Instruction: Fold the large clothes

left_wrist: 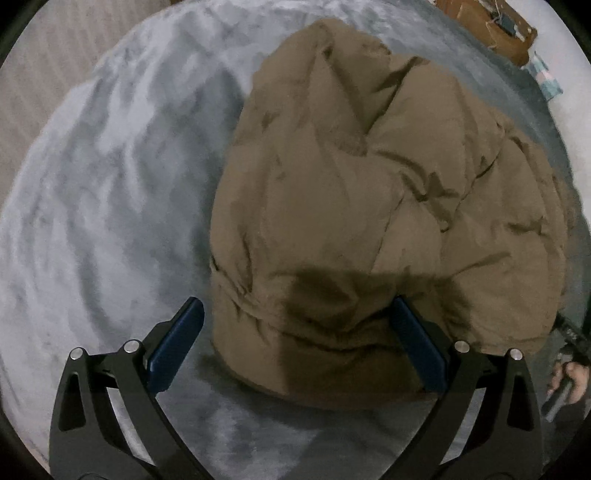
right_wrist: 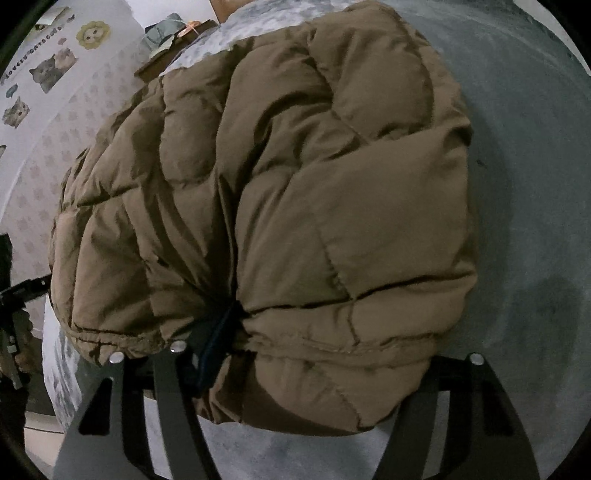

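Note:
A brown quilted puffer jacket (left_wrist: 369, 192) lies bunched on a grey plush blanket (left_wrist: 110, 192). My left gripper (left_wrist: 299, 339) stands open over the jacket's near hem. Its left blue pad (left_wrist: 181, 343) is off the cloth over the blanket, and its right pad (left_wrist: 417, 343) lies against the jacket. In the right wrist view the jacket (right_wrist: 295, 184) fills the frame. My right gripper (right_wrist: 325, 343) is shut on a thick fold of its near edge. Creases gather at its left pad (right_wrist: 216, 339), which is sunk into the fabric; the other finger is hidden under the padding.
A cardboard box (left_wrist: 487, 29) sits beyond the blanket's far edge. A wall with cat stickers (right_wrist: 48, 74) stands to the left in the right wrist view. A hand (left_wrist: 569, 376) on a gripper handle shows at the right edge of the left wrist view.

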Tool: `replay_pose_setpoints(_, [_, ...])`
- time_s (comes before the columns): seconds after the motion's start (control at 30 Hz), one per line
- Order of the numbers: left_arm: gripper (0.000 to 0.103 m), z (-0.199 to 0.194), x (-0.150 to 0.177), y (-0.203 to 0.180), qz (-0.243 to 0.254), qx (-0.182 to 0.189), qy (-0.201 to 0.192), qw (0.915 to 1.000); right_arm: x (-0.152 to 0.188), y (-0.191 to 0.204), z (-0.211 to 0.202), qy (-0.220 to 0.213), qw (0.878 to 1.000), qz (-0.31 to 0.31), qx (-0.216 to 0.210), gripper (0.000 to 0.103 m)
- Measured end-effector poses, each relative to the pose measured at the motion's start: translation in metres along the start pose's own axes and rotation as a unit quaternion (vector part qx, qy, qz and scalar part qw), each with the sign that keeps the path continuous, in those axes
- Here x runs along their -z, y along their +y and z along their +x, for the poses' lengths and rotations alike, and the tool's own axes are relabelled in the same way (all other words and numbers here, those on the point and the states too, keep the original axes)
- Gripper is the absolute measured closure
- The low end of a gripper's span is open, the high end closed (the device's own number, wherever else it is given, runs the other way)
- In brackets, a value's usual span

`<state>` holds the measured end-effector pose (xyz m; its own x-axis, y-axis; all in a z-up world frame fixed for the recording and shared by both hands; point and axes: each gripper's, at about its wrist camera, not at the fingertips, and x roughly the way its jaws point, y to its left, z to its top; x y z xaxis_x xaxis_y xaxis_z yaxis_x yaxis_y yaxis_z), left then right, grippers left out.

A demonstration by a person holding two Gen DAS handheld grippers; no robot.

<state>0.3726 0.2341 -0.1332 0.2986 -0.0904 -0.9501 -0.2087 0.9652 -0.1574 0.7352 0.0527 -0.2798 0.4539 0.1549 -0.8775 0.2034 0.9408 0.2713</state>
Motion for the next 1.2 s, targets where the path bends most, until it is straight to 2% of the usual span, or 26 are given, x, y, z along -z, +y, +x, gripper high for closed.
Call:
replay_pose_setpoints(0.13, [0.003,0.012,0.005,0.016,-0.025,0.047,0.017,0.9984,-0.003,0.006,0.004,0.001,1.000,-0.001,-0.002,0.036])
replay_pose_setpoints(0.3, [0.003,0.022,0.011,0.033,-0.051,0.094,0.016,0.9942,-0.004,-0.009,0.003,-0.003,1.000,0.002,-0.004,0.035])
replay_pose_setpoints(0.53, [0.003,0.038,-0.002,0.028,-0.042,0.102,0.012,0.9938,0.001,-0.016,0.006,-0.009,1.000,0.011,-0.005,0.034])
replay_pose_setpoints(0.7, [0.003,0.027,-0.013,0.004,0.007,0.050,-0.012,0.9986,-0.001,-0.015,0.007,-0.006,1.000,0.011,0.002,0.034])
replay_pose_setpoints(0.87, [0.014,0.023,-0.018,-0.022,0.059,-0.009,-0.017,0.9981,-0.006,-0.008,0.006,-0.001,1.000,0.009,0.013,0.035])
replay_pose_setpoints(1.07, [0.024,0.019,-0.020,-0.033,0.080,-0.037,-0.019,0.9959,-0.005,0.000,0.000,-0.002,1.000,0.005,0.022,0.043])
replay_pose_setpoints(1.2, [0.027,0.015,-0.023,-0.047,0.096,-0.061,-0.021,0.9933,-0.006,0.006,-0.004,-0.001,1.000,0.001,0.027,0.046])
